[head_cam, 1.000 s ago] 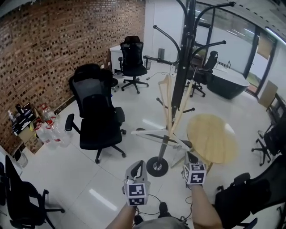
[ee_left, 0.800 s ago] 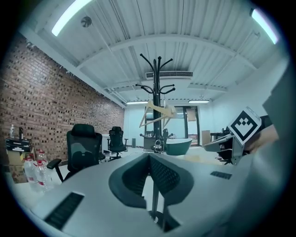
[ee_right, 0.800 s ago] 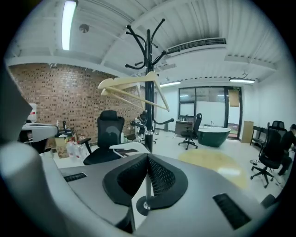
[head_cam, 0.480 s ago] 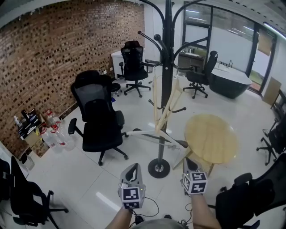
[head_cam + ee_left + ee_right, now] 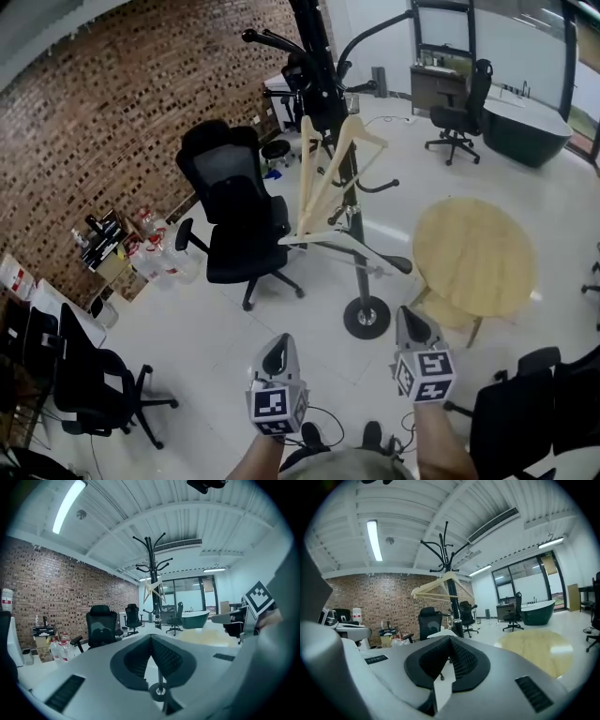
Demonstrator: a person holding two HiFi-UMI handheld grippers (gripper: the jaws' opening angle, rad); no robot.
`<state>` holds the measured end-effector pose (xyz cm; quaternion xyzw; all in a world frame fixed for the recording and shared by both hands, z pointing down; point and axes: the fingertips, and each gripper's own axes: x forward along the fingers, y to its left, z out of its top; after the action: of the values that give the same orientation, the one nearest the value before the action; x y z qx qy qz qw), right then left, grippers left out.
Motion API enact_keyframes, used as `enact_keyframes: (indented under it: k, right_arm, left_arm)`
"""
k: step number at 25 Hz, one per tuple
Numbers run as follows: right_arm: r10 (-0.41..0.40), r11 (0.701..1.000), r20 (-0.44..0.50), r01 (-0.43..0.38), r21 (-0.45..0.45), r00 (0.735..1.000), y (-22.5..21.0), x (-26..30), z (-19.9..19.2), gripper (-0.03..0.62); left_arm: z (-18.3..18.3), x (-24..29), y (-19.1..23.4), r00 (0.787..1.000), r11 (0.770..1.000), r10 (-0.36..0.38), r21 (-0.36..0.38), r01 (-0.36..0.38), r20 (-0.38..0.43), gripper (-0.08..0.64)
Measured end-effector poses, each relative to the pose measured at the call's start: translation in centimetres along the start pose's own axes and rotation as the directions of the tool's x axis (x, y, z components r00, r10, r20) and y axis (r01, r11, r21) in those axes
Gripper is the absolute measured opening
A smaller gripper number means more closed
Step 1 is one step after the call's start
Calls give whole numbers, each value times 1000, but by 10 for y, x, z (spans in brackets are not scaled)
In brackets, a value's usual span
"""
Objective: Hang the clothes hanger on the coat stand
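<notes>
Walking on, we are seeing the coat stand (image 5: 325, 94) from a new side. Our left gripper (image 5: 277, 349) and right gripper (image 5: 409, 324) are staying closed and empty. The hanger (image 5: 323, 181) is already hanging there.

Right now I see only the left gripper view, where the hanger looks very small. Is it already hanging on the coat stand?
Observer: Yes; the right gripper view shows the wooden hanger hanging on the coat stand.
Operator: Does the right gripper hold something?
Observer: No, the right gripper is shut, with nothing between its jaws.
Operator: What is near the stand's foot?
Observer: In the head view its round base stands between a black office chair and a round wooden table.
</notes>
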<state>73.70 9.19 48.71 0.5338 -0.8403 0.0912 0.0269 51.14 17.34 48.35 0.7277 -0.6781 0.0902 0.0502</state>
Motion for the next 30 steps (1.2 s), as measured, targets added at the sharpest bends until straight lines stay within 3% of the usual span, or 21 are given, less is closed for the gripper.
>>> enact_keyframes:
  k: [5,10,17,24,30]
  right_arm:
    - [-4,1000,-8,4,7,1000,-4,-18,-11,0]
    - [-42,999,11,41,5,999,11,-33,2,0]
    - [-89,996,-11,89,8,996,75,-46,-3,0]
    - [-178,984,-42,179,16,983,130,-64,-31,0]
    - [-172,985,-68,173,8,983,144,-72,-50,0]
  left_arm:
    - [1,-13,-11,999,1000,-12,11,11,49,17]
    - [2,-31,8,997,999,-42,10,41,71,17]
    - [5,-56,54,988,993,-118,2,118,102,17]
    - [-24,-83,90,967,971,-238,5,238,94,17]
    - [-37,-90,102,976,978,-205,-14,206,73,17]
